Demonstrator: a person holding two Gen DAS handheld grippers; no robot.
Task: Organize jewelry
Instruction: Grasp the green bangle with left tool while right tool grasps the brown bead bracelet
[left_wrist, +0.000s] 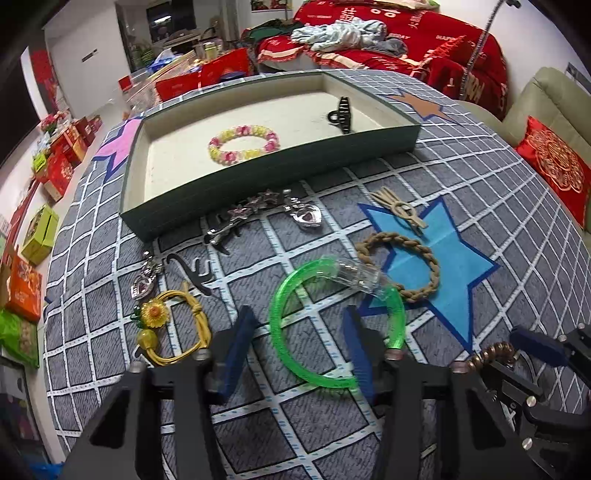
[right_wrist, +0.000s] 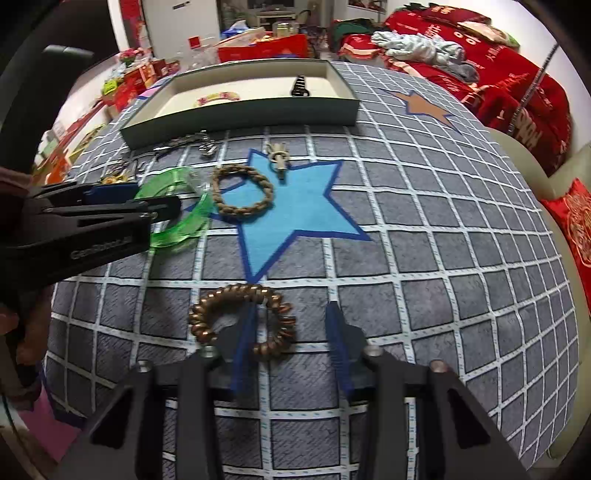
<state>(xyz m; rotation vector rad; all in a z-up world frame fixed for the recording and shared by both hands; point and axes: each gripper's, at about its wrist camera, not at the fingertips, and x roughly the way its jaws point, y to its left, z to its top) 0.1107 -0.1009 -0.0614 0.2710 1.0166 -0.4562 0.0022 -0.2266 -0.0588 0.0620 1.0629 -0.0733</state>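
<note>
A grey surface (right_wrist: 424, 206) marked with a white grid and coloured stars is seen in both wrist views. At its far side a shallow green tray (left_wrist: 280, 177) with a cream floor is placed; inside it a pink-and-yellow beaded bracelet (left_wrist: 243, 144) and a black claw clip (left_wrist: 341, 114) are held, well apart from each other.

The left gripper (left_wrist: 299, 343) is spread wide, and a translucent green bangle (left_wrist: 295, 332) is straddled by it: one blue finger is set just outside the bangle's left edge, while the other overlaps its right arc. Nothing is pinched. Just beyond the bangle a braided brown ring (left_wrist: 402, 267) is laid on the blue star (left_wrist: 454, 266), with a tan hair clip (left_wrist: 400, 210) near the star's far point. To the left, a yellow cord bracelet with a sunflower charm (left_wrist: 173, 325) is seen, and beside it a heart-shaped pendant (left_wrist: 144, 284). Close to the tray's front wall a star-studded silver clip (left_wrist: 251, 214) and a silver heart charm (left_wrist: 308, 218) are found.

The right gripper (right_wrist: 291, 339) is likewise spread, its fingers apart. A coiled bronze hair tie (right_wrist: 207, 314) is rested flat on the surface, and the gripper's left finger is positioned within the loop, over its right side; whether it is touched cannot be told.
</note>
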